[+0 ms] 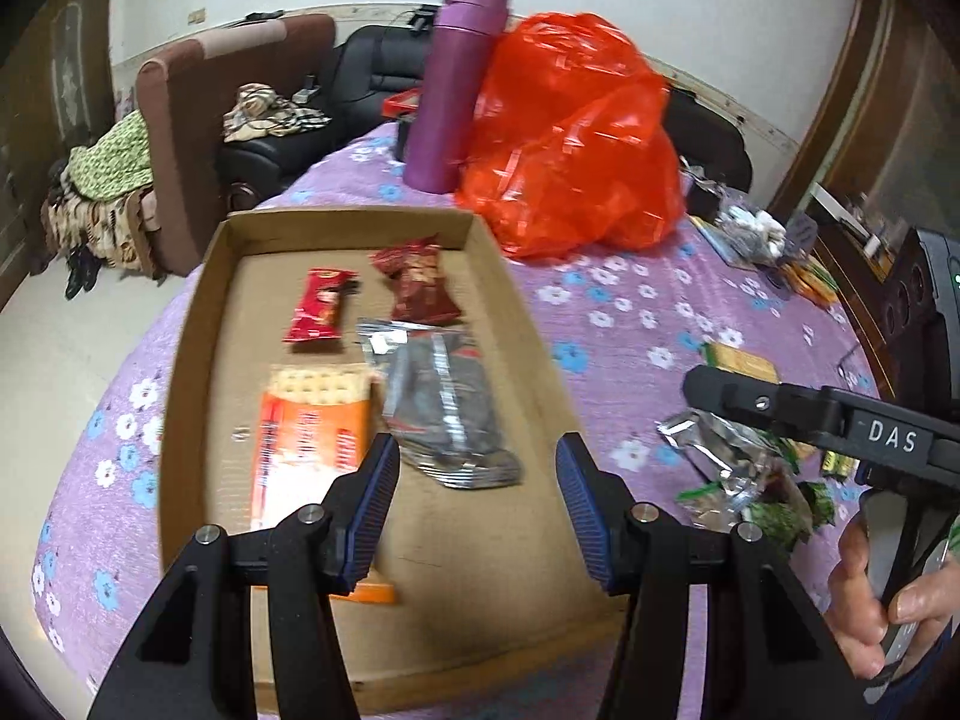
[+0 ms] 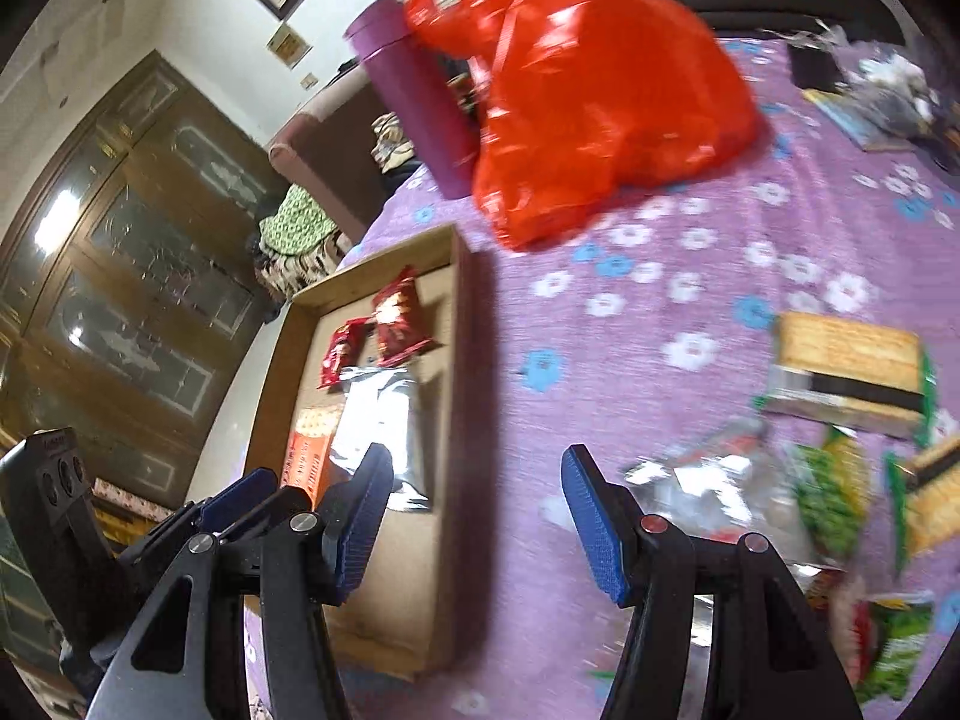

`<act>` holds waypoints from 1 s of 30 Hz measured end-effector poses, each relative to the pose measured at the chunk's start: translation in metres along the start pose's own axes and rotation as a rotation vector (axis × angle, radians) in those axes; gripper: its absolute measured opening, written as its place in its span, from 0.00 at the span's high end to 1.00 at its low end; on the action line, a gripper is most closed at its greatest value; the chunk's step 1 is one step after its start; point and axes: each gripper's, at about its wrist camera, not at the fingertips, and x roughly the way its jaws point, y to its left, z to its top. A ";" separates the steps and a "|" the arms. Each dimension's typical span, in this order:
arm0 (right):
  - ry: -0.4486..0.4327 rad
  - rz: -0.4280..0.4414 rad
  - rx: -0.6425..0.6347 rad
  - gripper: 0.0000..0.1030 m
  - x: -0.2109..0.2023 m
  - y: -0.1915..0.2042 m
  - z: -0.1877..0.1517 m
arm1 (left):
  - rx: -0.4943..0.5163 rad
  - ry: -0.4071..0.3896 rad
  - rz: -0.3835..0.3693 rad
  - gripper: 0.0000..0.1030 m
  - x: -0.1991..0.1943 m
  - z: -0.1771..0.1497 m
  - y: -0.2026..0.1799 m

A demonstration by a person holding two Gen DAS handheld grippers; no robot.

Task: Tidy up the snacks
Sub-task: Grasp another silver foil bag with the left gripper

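Could not read the print on the orange cracker pack [image 1: 306, 438] in the cardboard tray [image 1: 192, 324]; near end covered by a finger of the left gripper [image 1: 477, 504]. Saw the green snack packets [image 2: 852, 498] near the right edge of the table only as smears, names not readable. Lost the purple bottle [image 2: 414, 114] partly behind the red plastic bag [image 2: 594, 102]. Cut by the picture edge: the hand [image 1: 894, 594] on the right gripper [image 1: 720, 384].
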 end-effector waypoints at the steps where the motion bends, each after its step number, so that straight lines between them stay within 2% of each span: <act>1: -0.005 -0.003 0.005 0.38 -0.007 -0.006 -0.001 | 0.010 0.002 -0.006 0.48 -0.001 0.000 -0.006; 6: -0.043 -0.030 0.054 0.38 -0.045 -0.048 -0.006 | 0.049 0.031 -0.046 0.48 0.006 -0.002 -0.037; 11: -0.118 -0.027 0.125 0.38 -0.082 -0.090 -0.012 | 0.063 0.111 -0.125 0.48 0.028 -0.004 -0.076; 17: -0.175 -0.040 0.215 0.38 -0.100 -0.136 -0.013 | 0.004 0.228 -0.180 0.48 0.063 -0.001 -0.110; 24: -0.182 -0.017 0.256 0.38 -0.105 -0.155 -0.015 | 0.006 0.259 -0.148 0.48 0.091 0.000 -0.141; 27: -0.200 -0.021 0.255 0.38 -0.110 -0.154 -0.015 | -0.004 0.263 -0.137 0.42 0.103 0.005 -0.148; 30: -0.219 -0.036 0.268 0.38 -0.114 -0.158 -0.016 | 0.029 0.254 -0.087 0.41 0.112 0.013 -0.160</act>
